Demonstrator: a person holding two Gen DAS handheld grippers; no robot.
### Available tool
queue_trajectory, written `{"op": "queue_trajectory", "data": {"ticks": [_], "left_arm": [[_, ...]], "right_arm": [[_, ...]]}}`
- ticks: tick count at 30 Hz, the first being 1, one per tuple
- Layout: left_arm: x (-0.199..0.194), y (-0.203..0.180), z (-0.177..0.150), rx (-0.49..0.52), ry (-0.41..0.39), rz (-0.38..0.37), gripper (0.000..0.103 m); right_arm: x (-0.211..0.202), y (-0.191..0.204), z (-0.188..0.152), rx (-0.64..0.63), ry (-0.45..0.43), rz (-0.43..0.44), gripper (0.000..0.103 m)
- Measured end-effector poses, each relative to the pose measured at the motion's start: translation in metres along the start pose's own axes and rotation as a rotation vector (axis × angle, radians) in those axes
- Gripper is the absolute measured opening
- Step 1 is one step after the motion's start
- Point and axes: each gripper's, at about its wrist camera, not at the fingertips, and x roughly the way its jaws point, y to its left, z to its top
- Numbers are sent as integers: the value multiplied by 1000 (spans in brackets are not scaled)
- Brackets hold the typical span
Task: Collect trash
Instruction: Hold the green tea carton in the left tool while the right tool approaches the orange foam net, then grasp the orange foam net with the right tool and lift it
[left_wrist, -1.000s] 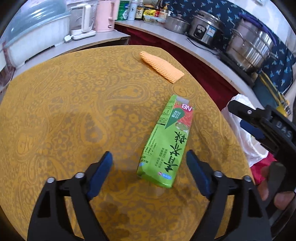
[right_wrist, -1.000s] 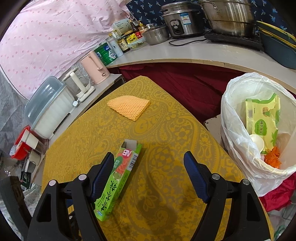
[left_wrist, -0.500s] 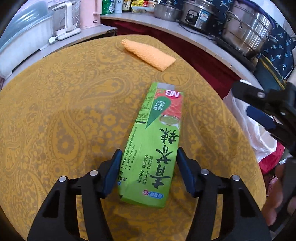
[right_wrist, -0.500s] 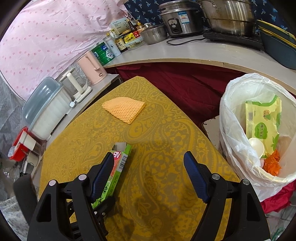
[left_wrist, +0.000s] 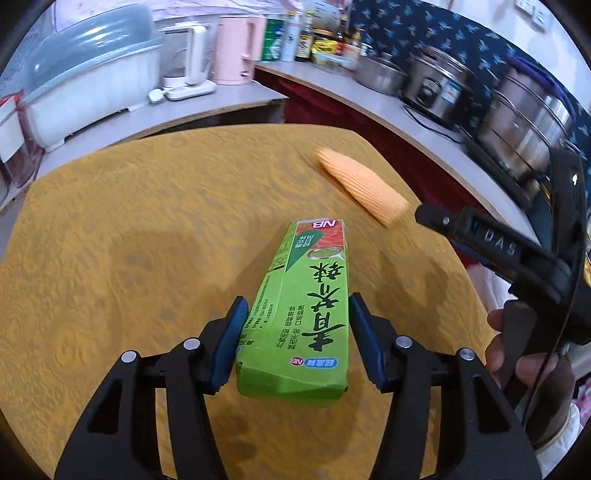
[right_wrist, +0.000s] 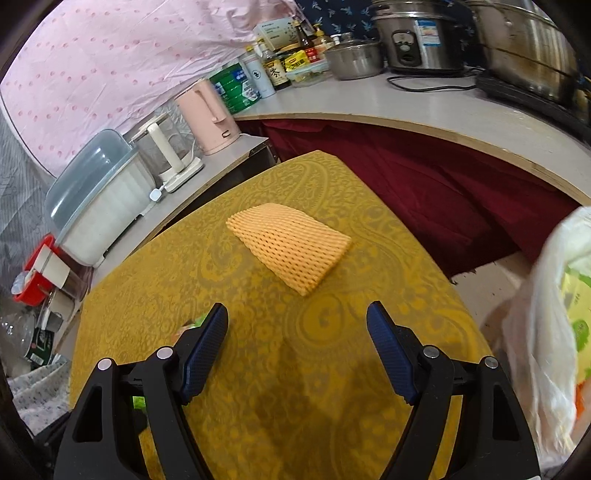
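A long green carton (left_wrist: 306, 306) with red print is held off the yellow patterned table (left_wrist: 129, 240) by my left gripper (left_wrist: 297, 314), whose blue pads press both its long sides. An orange foam net sleeve (right_wrist: 291, 247) lies flat further along the table; it also shows in the left wrist view (left_wrist: 364, 192). My right gripper (right_wrist: 297, 325) is open and empty above the table, just short of the sleeve. It appears at the right of the left wrist view (left_wrist: 480, 236). A white trash bag (right_wrist: 546, 332) holding green wrappers hangs at the table's right side.
A grey counter (right_wrist: 424, 107) curves behind the table with steel pots, a rice cooker (right_wrist: 421, 37), bottles, a pink kettle (right_wrist: 208, 114) and a lidded white bin (right_wrist: 99, 192). Dark red cloth hangs below the counter.
My left gripper closed on the green carton and lifted it. My right gripper moved forward toward the orange sleeve, and the trash bag slid to the right edge of its view.
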Motion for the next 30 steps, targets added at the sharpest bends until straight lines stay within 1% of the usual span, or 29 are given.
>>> {"op": "queue_trajectory", "data": {"ticks": [6,12,14,15,16,17,19,20,22,23,24,26,30], "left_arm": [[21,16,24,-22,-5,30,53],[38,18,36,-39,11,18,53],[42,17,38,-41,14,12,53],[42,17,38,-39,14,11,53],[44,16,39,-39,16,9,53],[44,15,39,-38,18,9,53],[42,12,39,-36,14,6,53],[40,12,39,-35,11,5,53],[34,9,39,-37,6,0,53],[30,7,39,-35,0,-1,53],[27,6,39,-32,-5,-1,53],[16,0,38,-24,-18,-4,53],[-6,-14,32,-3,-42,-7,52]], "right_arm": [[47,17,22,-65,31,-23,75],[87,24,39,-117,60,-67,75],[93,26,40,-137,59,-88,76],[95,29,40,-167,59,-104,76],[97,32,39,-188,64,-117,74],[97,33,39,-202,63,-128,71],[96,35,36,-243,64,-171,49],[95,35,35,-250,63,-183,44],[86,28,35,-212,71,-150,20],[81,23,35,-177,78,-120,12],[73,17,35,-134,84,-85,1],[58,11,32,-99,71,-64,1],[22,7,22,-96,43,-44,1]]}}
